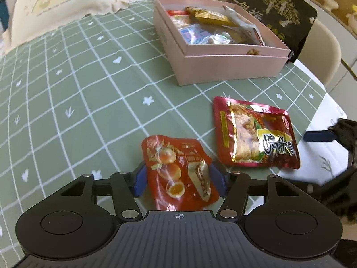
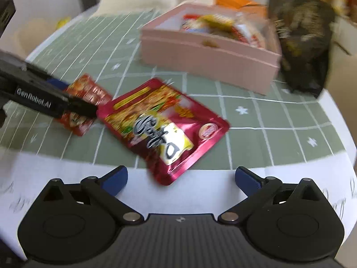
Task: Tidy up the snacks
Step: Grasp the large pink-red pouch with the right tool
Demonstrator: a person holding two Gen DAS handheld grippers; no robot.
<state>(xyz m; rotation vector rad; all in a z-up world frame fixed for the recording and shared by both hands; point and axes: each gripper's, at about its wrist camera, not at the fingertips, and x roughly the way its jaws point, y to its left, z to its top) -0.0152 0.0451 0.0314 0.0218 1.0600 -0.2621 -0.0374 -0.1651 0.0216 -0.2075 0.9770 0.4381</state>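
1. Close up, the left gripper (image 1: 178, 179) straddles an orange egg-snack packet (image 1: 180, 169) on the green checked desk (image 1: 89, 111); whether its blue pads press the packet cannot be told.
2. Right of it lies a red snack pouch (image 1: 254, 134).
3. Beyond both sits a pink box (image 1: 223, 67) filled with snacks.
4. Right gripper (image 2: 180, 181) spread wide, empty, pouch just ahead.

A home dining spot: checked green tablecloth (image 1: 89, 89), printed cushion (image 1: 55, 4), cream chair (image 1: 321, 44).
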